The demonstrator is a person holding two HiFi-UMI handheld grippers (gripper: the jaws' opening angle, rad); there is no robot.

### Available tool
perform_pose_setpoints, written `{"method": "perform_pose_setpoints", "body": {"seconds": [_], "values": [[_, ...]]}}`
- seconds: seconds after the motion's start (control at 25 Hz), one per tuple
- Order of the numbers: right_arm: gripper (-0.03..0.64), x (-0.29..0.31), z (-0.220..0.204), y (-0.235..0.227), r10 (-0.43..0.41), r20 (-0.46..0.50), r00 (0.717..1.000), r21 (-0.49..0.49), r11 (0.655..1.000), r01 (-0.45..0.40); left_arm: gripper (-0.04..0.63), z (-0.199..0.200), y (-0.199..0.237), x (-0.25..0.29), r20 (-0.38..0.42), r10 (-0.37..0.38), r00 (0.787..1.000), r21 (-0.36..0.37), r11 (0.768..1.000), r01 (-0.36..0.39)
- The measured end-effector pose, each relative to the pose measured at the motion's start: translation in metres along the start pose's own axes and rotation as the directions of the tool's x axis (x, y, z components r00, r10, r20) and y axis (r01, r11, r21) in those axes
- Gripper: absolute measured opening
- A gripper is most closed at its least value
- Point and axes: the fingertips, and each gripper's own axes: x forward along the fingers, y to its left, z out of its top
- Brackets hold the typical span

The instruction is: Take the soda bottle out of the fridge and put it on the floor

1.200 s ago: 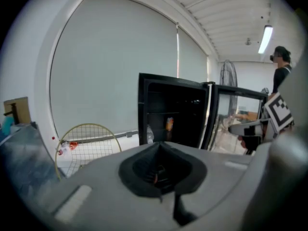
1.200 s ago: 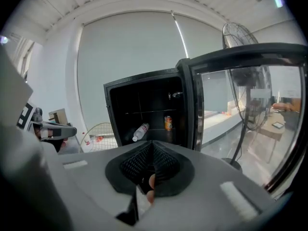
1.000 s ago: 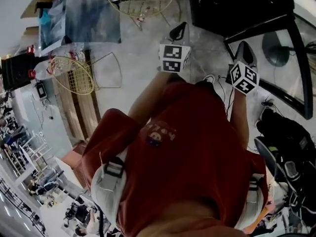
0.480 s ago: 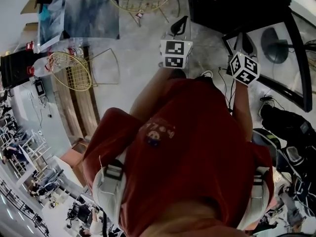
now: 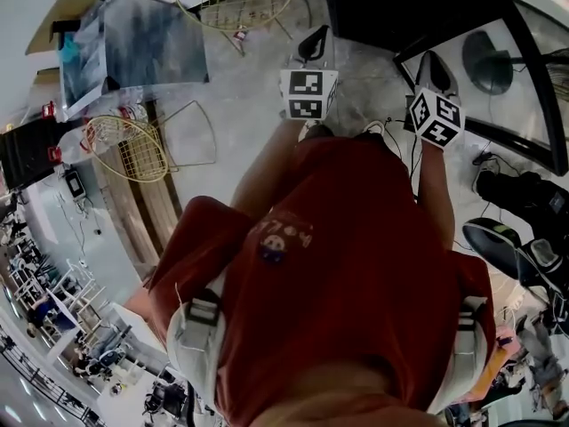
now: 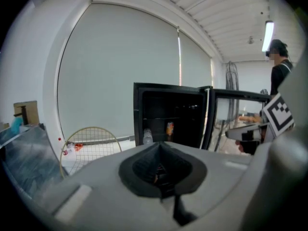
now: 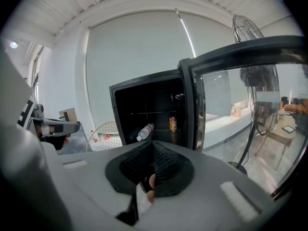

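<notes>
To the left of the left gripper (image 5: 313, 44), a round yellow wire frame (image 6: 91, 143) stands near the left wall of the fridge. Bare grey floor (image 5: 249, 132) lies between the frame and the gripper. The jaws of the left gripper are pressed together and hold nothing.

Straight ahead of both grippers the black fridge (image 7: 114, 112) stands open. It is well apart from the tips, and nothing is in between. The right gripper (image 5: 433, 68) is beside the left one, and its jaws are also closed and empty. Just to its right the glass door (image 7: 240, 100) stands open toward it, and the door's dark edge limits the room on that side. Behind the glass is a standing fan (image 7: 250, 37).

The soda bottle (image 7: 145, 131) is inside the fridge, ahead of the right gripper and a little to the left. It is clear plastic with a pale label, and it lies tilted on a shelf with the cap low-left. An orange can (image 7: 173, 124) stands just to its right. The floor is grey and mottled. A large pale blind (image 6: 120, 71) covers the wall behind the fridge.
</notes>
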Motion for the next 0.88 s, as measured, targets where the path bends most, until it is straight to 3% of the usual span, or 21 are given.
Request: {"method": "perform_pose_setpoints", "body": {"seconds": [0.88], "values": [[-0.003, -0.007, -0.019, -0.017, 0.076, -0.011, 0.997, -0.002, 0.997, -0.076, -0.002, -0.015, -0.037, -0.002, -0.042, 0.038, 0.998, 0.015, 0.999, -0.037]]}}
